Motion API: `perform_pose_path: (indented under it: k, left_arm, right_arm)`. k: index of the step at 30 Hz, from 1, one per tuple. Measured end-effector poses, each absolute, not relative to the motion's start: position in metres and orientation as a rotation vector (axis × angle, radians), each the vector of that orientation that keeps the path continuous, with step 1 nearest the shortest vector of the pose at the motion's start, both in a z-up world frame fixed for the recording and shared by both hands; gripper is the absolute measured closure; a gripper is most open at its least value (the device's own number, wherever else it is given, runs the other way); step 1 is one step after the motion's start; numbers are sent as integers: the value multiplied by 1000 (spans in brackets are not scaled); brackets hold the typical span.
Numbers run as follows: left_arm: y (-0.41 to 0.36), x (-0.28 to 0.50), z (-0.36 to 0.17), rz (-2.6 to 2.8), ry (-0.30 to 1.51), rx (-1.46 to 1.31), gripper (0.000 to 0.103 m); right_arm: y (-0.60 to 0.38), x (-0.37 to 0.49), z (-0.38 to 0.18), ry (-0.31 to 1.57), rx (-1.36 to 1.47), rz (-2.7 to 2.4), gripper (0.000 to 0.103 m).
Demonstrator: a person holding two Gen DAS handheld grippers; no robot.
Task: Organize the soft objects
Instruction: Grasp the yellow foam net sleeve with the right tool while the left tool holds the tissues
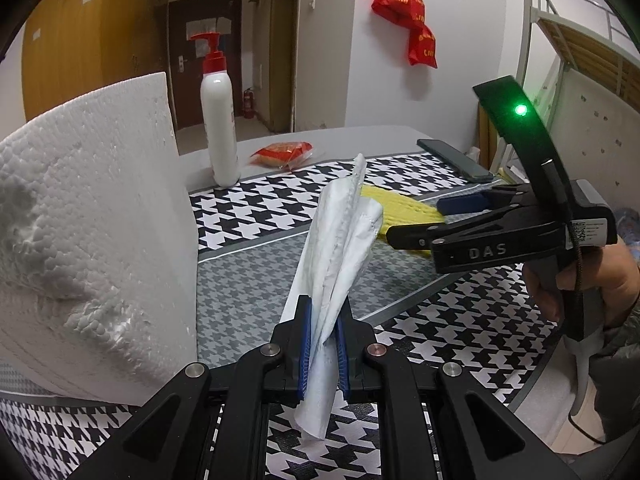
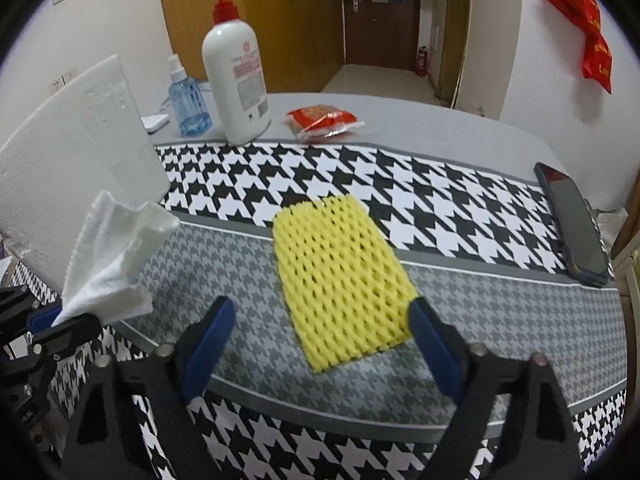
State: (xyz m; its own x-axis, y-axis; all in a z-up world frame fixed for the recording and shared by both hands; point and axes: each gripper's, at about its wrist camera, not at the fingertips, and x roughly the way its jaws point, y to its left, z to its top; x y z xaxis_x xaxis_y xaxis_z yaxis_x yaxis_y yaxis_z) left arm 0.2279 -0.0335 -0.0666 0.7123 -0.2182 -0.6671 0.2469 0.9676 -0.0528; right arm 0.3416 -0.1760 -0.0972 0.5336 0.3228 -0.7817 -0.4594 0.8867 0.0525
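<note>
A crumpled white tissue [image 1: 340,264] stands up between the blue pads of my left gripper [image 1: 323,326], which is shut on it. The right wrist view shows the same tissue [image 2: 114,258] at the left, clamped in the left gripper [image 2: 54,322]. A yellow foam net sleeve [image 2: 340,280] lies flat on the houndstooth cloth [image 2: 460,208]. My right gripper [image 2: 322,328] hovers over the sleeve's near end, jaws wide on either side of it, pads not pressing. Seen from the left wrist, the right gripper [image 1: 424,220] reaches in from the right over the sleeve [image 1: 400,204].
A white foam block [image 1: 88,232] stands at the left, close to the left gripper. Behind are a white pump bottle [image 2: 236,76], a blue spray bottle [image 2: 188,104] and a red packet [image 2: 324,120]. A dark phone [image 2: 572,224] lies at the cloth's right edge.
</note>
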Motion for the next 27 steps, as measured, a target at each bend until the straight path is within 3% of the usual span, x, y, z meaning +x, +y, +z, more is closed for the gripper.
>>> perform_pose_path:
  k: [10, 12, 14, 16, 27]
  left_arm:
    - [-31, 228, -67, -252, 736, 32, 91]
    - [-30, 227, -67, -253, 736, 25, 91]
    - [-30, 225, -65, -246, 733, 24, 91]
    - [-29, 222, -63, -244, 725, 21, 91]
    - [-27, 199, -49, -233, 669, 7, 91]
  right_arm:
    - [-177, 352, -106, 925, -157, 451, 46]
    - [-181, 356, -106, 928, -141, 444, 54]
    - [-185, 354, -104, 921, -143, 423, 75]
    - [-191, 351, -103, 926, -110, 436, 81]
    - [-212, 293, -62, 791, -15, 503, 82]
